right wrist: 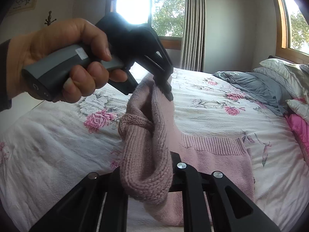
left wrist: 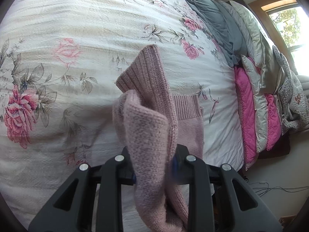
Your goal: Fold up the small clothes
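Note:
A pink knit sweater hangs lifted over the floral bedspread, its ribbed cuff pointing up. My left gripper is shut on the sweater's fabric, which bunches between the black fingers. In the right wrist view the sweater is pinched in my right gripper, shut on a thick knit fold. The left gripper, held by a person's hand, clamps another part of the same garment above. The sweater's body with its ribbed hem lies flat on the bed.
Grey bedding, silver pillows and a pink quilted cover pile up at the head of the bed. Windows and a curtain stand behind. Cables lie on the floor beside the bed.

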`<state>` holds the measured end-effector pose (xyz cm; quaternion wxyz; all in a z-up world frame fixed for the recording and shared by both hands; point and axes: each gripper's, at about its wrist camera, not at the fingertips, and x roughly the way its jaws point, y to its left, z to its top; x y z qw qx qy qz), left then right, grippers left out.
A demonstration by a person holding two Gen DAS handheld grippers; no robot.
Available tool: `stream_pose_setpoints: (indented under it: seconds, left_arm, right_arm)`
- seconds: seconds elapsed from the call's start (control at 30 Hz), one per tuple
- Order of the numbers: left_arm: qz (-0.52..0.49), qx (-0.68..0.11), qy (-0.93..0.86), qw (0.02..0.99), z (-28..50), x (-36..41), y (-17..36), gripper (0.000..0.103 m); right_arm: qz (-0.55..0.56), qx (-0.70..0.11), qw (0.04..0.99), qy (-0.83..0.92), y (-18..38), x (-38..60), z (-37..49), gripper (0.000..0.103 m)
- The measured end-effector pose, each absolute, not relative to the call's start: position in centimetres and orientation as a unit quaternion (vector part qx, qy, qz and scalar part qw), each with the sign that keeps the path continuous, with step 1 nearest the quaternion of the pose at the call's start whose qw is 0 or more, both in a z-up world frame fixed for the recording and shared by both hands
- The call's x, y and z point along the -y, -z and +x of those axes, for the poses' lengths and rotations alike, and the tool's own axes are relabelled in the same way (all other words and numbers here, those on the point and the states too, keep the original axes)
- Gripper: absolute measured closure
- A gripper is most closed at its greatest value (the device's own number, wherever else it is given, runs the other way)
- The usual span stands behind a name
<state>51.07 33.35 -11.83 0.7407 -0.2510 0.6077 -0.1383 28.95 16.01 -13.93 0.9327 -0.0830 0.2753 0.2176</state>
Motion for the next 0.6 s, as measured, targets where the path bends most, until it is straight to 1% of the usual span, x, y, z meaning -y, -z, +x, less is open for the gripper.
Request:
stream_pose_setpoints:
  seconds: [0.6]
  left_arm:
    - [-0.193,-0.623,0.128,0.747,52.8,-26.0,10.4,0.079]
  right_arm:
    - [-0.029,-0.280,0.939,-0.196,13.2,-10.4,29.6,0.091]
